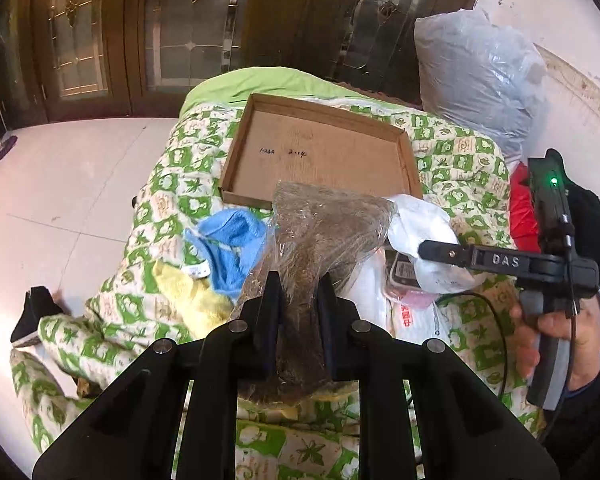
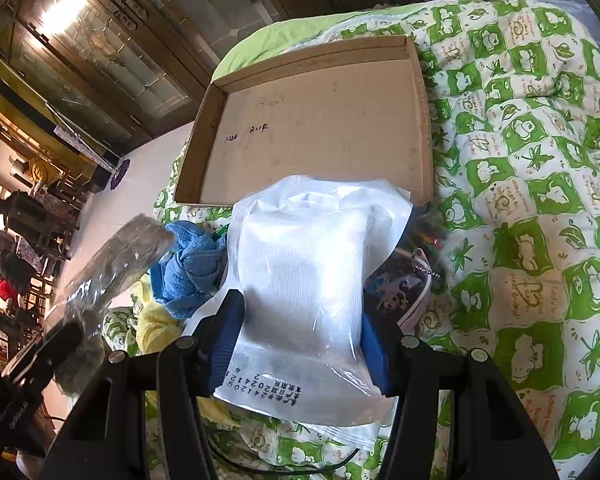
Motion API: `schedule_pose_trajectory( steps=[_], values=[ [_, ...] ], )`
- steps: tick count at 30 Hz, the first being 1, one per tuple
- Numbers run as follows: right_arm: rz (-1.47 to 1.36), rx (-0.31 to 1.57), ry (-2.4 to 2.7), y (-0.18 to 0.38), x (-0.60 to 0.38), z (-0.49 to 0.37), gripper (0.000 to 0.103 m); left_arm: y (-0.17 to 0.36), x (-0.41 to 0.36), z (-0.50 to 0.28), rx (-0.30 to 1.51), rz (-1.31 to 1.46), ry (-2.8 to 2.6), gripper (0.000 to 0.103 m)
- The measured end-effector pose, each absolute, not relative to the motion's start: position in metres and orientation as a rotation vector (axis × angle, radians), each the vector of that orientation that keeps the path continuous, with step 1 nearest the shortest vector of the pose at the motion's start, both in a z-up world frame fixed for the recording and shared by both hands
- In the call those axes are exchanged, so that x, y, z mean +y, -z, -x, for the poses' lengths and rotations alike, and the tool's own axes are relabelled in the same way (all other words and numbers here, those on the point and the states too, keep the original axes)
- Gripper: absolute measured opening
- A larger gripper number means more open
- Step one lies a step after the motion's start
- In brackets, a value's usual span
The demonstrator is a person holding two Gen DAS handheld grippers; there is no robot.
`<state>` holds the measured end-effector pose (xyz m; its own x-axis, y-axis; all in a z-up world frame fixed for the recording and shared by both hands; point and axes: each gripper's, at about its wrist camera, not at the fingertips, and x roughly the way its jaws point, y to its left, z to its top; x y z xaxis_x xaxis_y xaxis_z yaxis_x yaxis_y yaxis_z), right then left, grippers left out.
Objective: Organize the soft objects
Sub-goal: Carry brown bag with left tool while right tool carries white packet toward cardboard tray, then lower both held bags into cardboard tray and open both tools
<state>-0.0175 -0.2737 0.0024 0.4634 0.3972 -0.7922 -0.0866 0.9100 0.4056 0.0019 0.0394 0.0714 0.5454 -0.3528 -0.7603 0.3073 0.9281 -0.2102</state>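
Observation:
My left gripper (image 1: 299,286) is shut on a clear plastic bag of brown soft material (image 1: 320,232), held above the quilt just in front of the shallow cardboard box (image 1: 324,152). My right gripper (image 2: 300,316) is shut on a clear bag with a white folded cloth (image 2: 308,264), held near the box's (image 2: 316,128) front edge. The right gripper also shows in the left wrist view (image 1: 424,248), gripping the white bag (image 1: 416,224). The brown bag also shows at the left of the right wrist view (image 2: 112,256). The box is empty.
A blue towel (image 1: 228,240) and a yellow cloth (image 1: 188,296) lie on the green patterned quilt (image 1: 452,152). A small patterned pouch (image 2: 396,292) and a white printed bag (image 1: 400,312) lie under the held bags. A large plastic sack (image 1: 480,76) stands at the back right. White floor (image 1: 60,200) lies to the left.

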Motion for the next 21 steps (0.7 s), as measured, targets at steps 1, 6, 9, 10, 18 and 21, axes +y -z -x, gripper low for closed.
schedule_pose_trajectory(
  steps=[1,6,9,10,18,21],
  values=[
    [-0.326,1.046,-0.301,-0.004,-0.274,0.018,0.056,-0.071,0.036,-0.007,0.915,0.052,0.396,0.017],
    [-0.305,1.036,-0.282,-0.008,-0.276,0.01,0.056,-0.072,0.021,-0.037,0.914,0.049,0.411,0.017],
    [-0.276,1.034,-0.271,-0.009,-0.275,-0.002,0.055,-0.073,0.009,-0.061,0.914,0.038,0.417,0.017],
    [-0.267,1.036,-0.263,-0.009,-0.274,-0.008,0.056,-0.072,0.005,-0.07,0.912,0.025,0.414,0.017],
    [-0.219,1.078,-0.25,0.001,-0.262,-0.066,0.056,-0.039,-0.012,-0.151,0.964,-0.002,0.35,0.017],
    [-0.211,1.082,-0.24,0.007,-0.255,-0.09,0.056,-0.026,-0.012,-0.173,0.971,0.028,0.332,0.017]
  ],
)
